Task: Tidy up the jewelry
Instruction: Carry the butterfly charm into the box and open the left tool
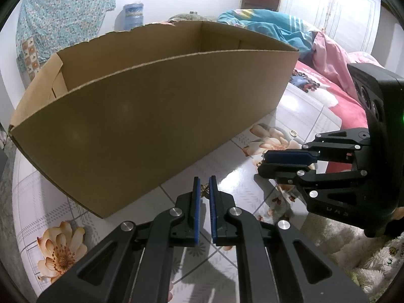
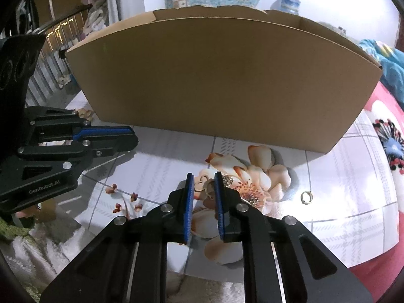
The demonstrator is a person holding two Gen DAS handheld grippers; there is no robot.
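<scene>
Gold earring (image 2: 205, 186) pinched between the right gripper (image 2: 204, 185) pads, low centre of the right wrist frame, lifted over the flowered tablecloth (image 2: 161, 161). Cardboard box (image 2: 222, 75) directly ahead, filling the upper half, open top beyond its near wall. Left gripper (image 1: 204, 189) nearly closed on another small gold piece (image 1: 204, 190), box wall just above it too. Loose ring (image 2: 306, 198) lying on the cloth at right of centre, nearer the right gripper. Probably up and over the wall next.
</scene>
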